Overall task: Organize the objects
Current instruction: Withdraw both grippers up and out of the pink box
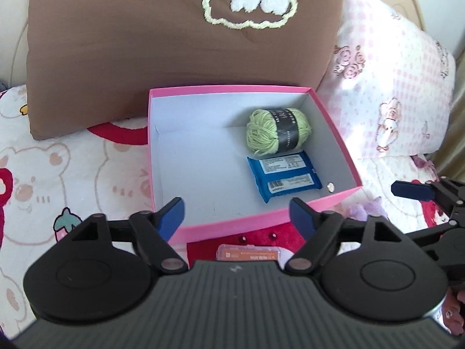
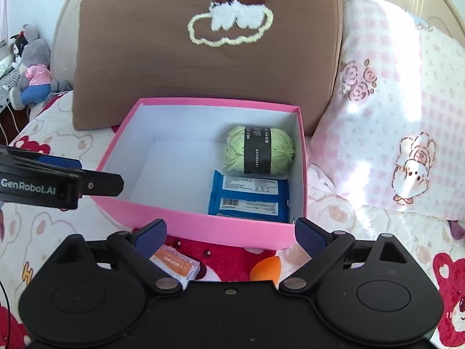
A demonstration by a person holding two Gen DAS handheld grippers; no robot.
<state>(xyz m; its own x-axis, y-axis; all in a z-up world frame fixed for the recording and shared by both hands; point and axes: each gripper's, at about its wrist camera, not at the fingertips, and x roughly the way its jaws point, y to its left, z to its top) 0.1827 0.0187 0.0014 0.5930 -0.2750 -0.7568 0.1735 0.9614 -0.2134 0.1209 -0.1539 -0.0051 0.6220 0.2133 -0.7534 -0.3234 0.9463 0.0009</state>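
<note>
A pink box [image 1: 232, 226] [image 2: 203, 226] stands open on the bed. Inside at its right are a green yarn ball [image 1: 277, 131] [image 2: 258, 152] and a blue wipes packet [image 1: 283, 176] [image 2: 250, 195]. An orange-labelled small pack [image 1: 250, 254] [image 2: 175, 264] lies on the blanket in front of the box. An orange sponge [image 2: 266, 269] lies beside it. My left gripper [image 1: 237, 216] is open and empty over the box's front wall. My right gripper [image 2: 231, 234] is open and empty above the pack and sponge.
A brown cushion [image 1: 174, 43] [image 2: 203, 58] leans behind the box. A pink pillow [image 1: 392, 87] [image 2: 392, 101] lies to the right. Plush toys [image 2: 32, 67] sit at the far left. A small purple thing [image 1: 363, 209] lies right of the box.
</note>
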